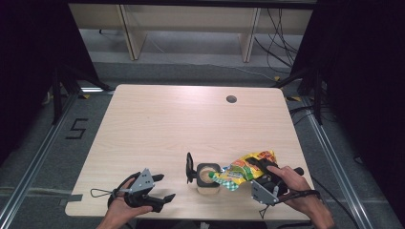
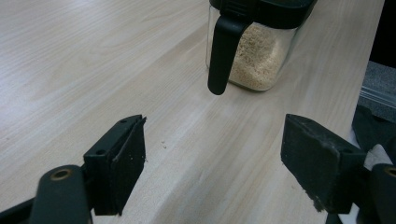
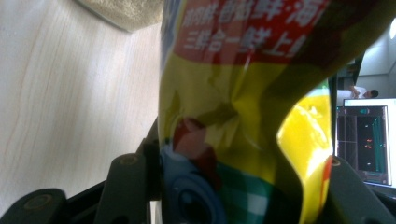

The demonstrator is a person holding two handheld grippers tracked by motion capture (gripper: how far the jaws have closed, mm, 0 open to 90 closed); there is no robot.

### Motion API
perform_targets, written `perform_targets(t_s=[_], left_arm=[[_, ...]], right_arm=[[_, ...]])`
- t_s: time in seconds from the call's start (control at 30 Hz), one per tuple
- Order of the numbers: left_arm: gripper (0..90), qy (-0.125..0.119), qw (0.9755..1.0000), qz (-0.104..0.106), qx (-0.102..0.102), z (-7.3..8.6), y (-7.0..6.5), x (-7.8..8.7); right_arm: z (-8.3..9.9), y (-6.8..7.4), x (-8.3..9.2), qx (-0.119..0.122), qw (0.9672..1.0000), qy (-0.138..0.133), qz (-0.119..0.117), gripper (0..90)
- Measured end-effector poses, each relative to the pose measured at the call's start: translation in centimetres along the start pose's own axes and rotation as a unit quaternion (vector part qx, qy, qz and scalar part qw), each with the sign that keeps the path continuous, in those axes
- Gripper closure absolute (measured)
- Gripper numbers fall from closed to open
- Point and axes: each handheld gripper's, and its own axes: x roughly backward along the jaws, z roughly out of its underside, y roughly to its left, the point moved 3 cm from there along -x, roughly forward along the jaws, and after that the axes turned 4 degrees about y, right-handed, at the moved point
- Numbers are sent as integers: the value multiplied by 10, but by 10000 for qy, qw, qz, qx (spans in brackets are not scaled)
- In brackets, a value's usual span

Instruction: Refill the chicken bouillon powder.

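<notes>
A clear square jar (image 1: 208, 178) of pale granules stands near the table's front edge, its black lid (image 1: 189, 167) flipped up on the left. A yellow, red and green snack bag (image 1: 246, 166) lies tilted with its lower end over the jar's mouth. My right gripper (image 1: 260, 172) is shut on that bag; in the right gripper view the bag (image 3: 243, 116) sits squeezed between the jaws of the right gripper (image 3: 238, 186), with the granules (image 3: 121, 11) beyond. My left gripper (image 1: 163, 187) rests open at the front left. It (image 2: 212, 168) faces the jar (image 2: 259, 60) with nothing between its jaws.
The pale wooden table (image 1: 167, 124) has a round cable hole (image 1: 231, 99) at the far right. Wooden furniture legs and loose cables lie on the floor beyond the far edge. Dark frames stand on both sides.
</notes>
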Motion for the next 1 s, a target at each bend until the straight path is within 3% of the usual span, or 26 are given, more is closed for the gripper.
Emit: perform_targets(t_s=[0.03, 0.07, 0.1, 0.13, 0.2, 0.23, 0.27, 0.3, 0.33, 0.43, 0.47, 0.57, 0.63, 0.67, 0.73, 0.83, 0.93, 0.97, 1.0], left_arm=[[217, 2, 10000, -6, 15, 0, 0, 0], [217, -1, 10000, -1, 72, 0, 0, 0], [217, -9, 10000, -16, 74, 0, 0, 0], [217, -15, 9999, -9, 100, 0, 0, 0], [217, -13, 10000, 24, -47, 0, 1, 0], [217, 24, 10000, 29, -8, 0, 1, 1], [217, -2, 10000, 26, 44, 0, 0, 0], [217, -58, 9999, 24, 141, 0, -1, 0], [217, -50, 9999, 14, 109, 0, 0, 0], [217, -51, 9999, 10, 119, 0, 0, 0], [217, -33, 9999, -5, 102, 0, 0, 0], [217, -43, 10000, 17, 83, 0, 0, 0], [217, -26, 10000, -14, 95, 0, 0, 0], [217, -20, 10000, -8, 97, 0, 0, 0], [217, -41, 9999, 9, 121, 1, 0, 0], [217, 19, 10000, -11, 89, 0, 1, 1], [217, -40, 9999, 5, 121, 1, 0, 0], [217, -13, 9999, -14, 104, 1, 1, 0], [217, 3, 9999, -6, 113, 0, 0, 1]], right_arm=[[-1, -2, -1, 177, 9998, -74, -29, 520], [0, -1, -1, 107, 9999, -75, -36, 521], [1, 4, 0, -246, 9996, -58, -123, 522], [1, -1, -1, 90, 9998, -160, -78, 523], [1, -1, -2, 71, 9997, -221, -101, 523], [2, 0, -2, -25, 9996, -267, -132, 524], [4, -1, -3, 25, 9993, -302, -205, 524], [4, 0, -4, -131, 9991, -370, -161, 524], [6, 3, -4, -429, 9979, -418, -246, 525], [12, 3, -6, -699, 9952, -626, -272, 528], [14, 5, -6, -955, 9928, -667, -292, 528], [20, 6, -9, -1221, 9889, -764, -366, 533], [23, 5, -11, -1272, 9869, -913, -394, 535], [26, 8, -10, -1590, 9822, -899, -443, 537], [29, 7, -12, -1683, 9780, -1111, -540, 540], [34, 8, -15, -2122, 9661, -1331, -622, 543], [39, 6, -17, -2417, 9572, -1482, -588, 546], [41, 6, -18, -2629, 9501, -1572, -587, 547], [42, 5, -20, -2678, 9468, -1658, -653, 548]])
